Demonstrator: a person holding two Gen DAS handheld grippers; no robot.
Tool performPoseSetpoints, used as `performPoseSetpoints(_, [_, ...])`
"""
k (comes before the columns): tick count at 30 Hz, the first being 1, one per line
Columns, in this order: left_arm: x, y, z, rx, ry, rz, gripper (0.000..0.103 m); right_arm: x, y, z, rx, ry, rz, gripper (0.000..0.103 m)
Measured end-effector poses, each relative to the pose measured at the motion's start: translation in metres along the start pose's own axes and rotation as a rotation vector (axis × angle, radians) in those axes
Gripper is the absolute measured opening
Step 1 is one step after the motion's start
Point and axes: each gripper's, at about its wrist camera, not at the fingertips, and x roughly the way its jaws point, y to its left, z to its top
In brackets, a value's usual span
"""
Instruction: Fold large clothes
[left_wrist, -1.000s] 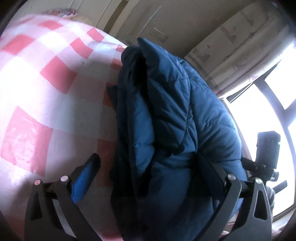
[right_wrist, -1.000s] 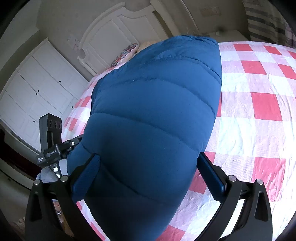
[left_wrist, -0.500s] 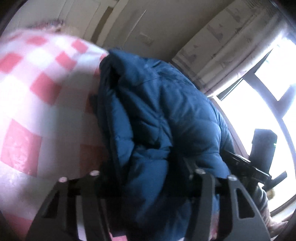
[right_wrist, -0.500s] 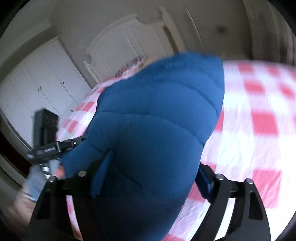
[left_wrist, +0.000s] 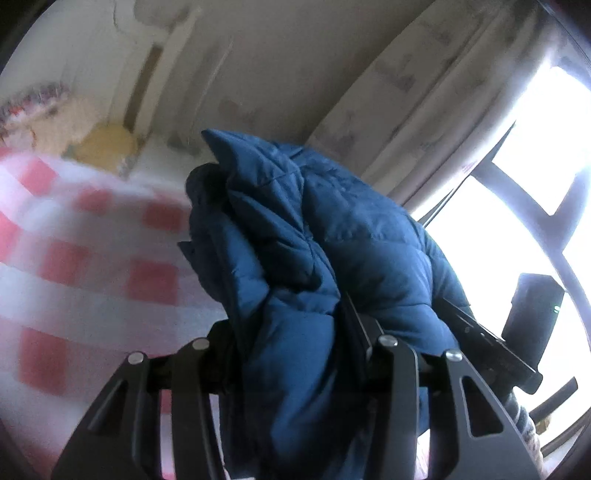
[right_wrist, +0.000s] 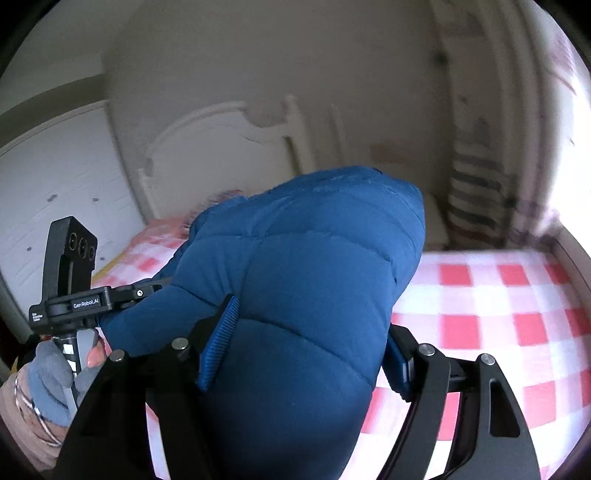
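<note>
Left gripper (left_wrist: 291, 332) clamped on a bunched fold of the blue jacket (left_wrist: 332, 240), jaws just closed in; right gripper (right_wrist: 303, 339) also just narrowed, pads apparently pressing the jacket's puffy bulk between them. Beyond the fingers, blurred checked bedspread (right_wrist: 498, 314), then headboard (right_wrist: 221, 147).

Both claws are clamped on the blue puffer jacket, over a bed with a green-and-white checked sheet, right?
Not quite: the sheet is red-and-white checked, not green, as the right wrist view shows plainly. The rest holds: the left claw and right claw have just been closing on the blue puffer jacket, which fills the gap between each pair of fingers.
</note>
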Motion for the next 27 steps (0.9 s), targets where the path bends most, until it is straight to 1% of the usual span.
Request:
performPoseSetpoints(1, [0.02,0.002,-0.004,-0.011,0.042,0.015,0.047,0.008,-0.018,-0.007,0.023,0.035,-0.017,0.073])
performPoseSetpoints(2, [0.039,0.005,-0.01,-0.026,0.093,0.037,0.049,0.017,-0.04,-0.018,0.062,0.093,-0.036,0.073])
performPoseSetpoints(3, [0.054,0.006,-0.022,-0.036,0.107,0.063,0.058,0.027,-0.055,-0.031,0.097,0.149,-0.056,0.074])
performPoseSetpoints(4, [0.053,0.003,-0.03,-0.015,0.064,0.07,0.06,0.034,-0.07,-0.045,0.142,0.18,-0.05,0.079])
performPoseSetpoints(5, [0.052,-0.003,-0.033,0.017,0.052,0.085,0.061,0.031,-0.08,-0.052,0.17,0.16,-0.027,0.08])
performPoseSetpoints(6, [0.051,-0.006,-0.034,0.028,0.052,0.098,0.062,0.027,-0.088,-0.058,0.198,0.15,-0.005,0.082])
performPoseSetpoints(7, [0.05,-0.007,-0.033,0.031,0.055,0.11,0.063,0.024,-0.089,-0.059,0.209,0.151,-0.006,0.091])
performPoseSetpoints(8, [0.049,-0.007,-0.032,0.031,0.062,0.126,0.064,0.023,-0.089,-0.057,0.212,0.15,-0.02,0.093])
performPoseSetpoints(9, [0.047,-0.008,-0.03,0.036,0.064,0.151,0.068,0.02,-0.085,-0.055,0.205,0.149,-0.041,0.093])
performPoseSetpoints(10, [0.044,-0.011,-0.03,0.049,0.059,0.186,0.071,0.018,-0.083,-0.051,0.201,0.147,-0.057,0.093])
performPoseSetpoints(11, [0.039,-0.018,-0.03,0.069,0.051,0.225,0.079,0.016,-0.079,-0.05,0.198,0.143,-0.071,0.093])
performPoseSetpoints(12, [0.035,-0.027,-0.033,0.111,0.029,0.296,0.086,0.009,-0.073,-0.049,0.194,0.133,-0.118,0.094])
performPoseSetpoints(13, [0.032,-0.035,-0.036,0.145,0.006,0.358,0.091,0.004,-0.064,-0.048,0.191,0.122,-0.157,0.094])
performPoseSetpoints(14, [0.028,-0.044,-0.04,0.183,-0.029,0.449,0.098,-0.004,-0.056,-0.05,0.18,0.102,-0.19,0.095])
performPoseSetpoints(15, [0.025,-0.049,-0.045,0.193,-0.045,0.485,0.101,-0.004,-0.049,-0.051,0.167,0.09,-0.199,0.096])
performPoseSetpoints(16, [0.021,-0.054,-0.049,0.192,-0.06,0.512,0.101,-0.006,-0.043,-0.055,0.153,0.088,-0.205,0.098])
performPoseSetpoints(17, [0.021,-0.057,-0.05,0.188,-0.065,0.52,0.101,-0.005,-0.039,-0.057,0.139,0.098,-0.218,0.098])
performPoseSetpoints(19, [0.014,-0.062,-0.054,0.175,-0.072,0.555,0.101,-0.008,-0.029,-0.07,0.127,0.136,-0.236,0.098])
performPoseSetpoints(21, [0.005,-0.068,-0.059,0.177,-0.076,0.565,0.101,-0.008,-0.018,-0.083,0.102,0.199,-0.24,0.098])
performPoseSetpoints(22, [-0.006,-0.069,-0.064,0.183,-0.082,0.568,0.101,-0.009,-0.01,-0.09,0.061,0.238,-0.272,0.098])
performPoseSetpoints(23, [-0.014,-0.073,-0.066,0.192,-0.091,0.569,0.101,-0.016,-0.004,-0.093,0.034,0.234,-0.295,0.098])
performPoseSetpoints(24, [-0.019,-0.075,-0.067,0.198,-0.096,0.57,0.101,-0.024,0.001,-0.095,0.032,0.201,-0.298,0.098])
performPoseSetpoints(26, [-0.03,-0.082,-0.073,0.216,-0.108,0.572,0.101,-0.053,0.004,-0.093,0.072,0.125,-0.273,0.098])
performPoseSetpoints(27, [-0.038,-0.087,-0.077,0.228,-0.119,0.571,0.101,-0.062,0.005,-0.091,0.08,0.109,-0.273,0.098])
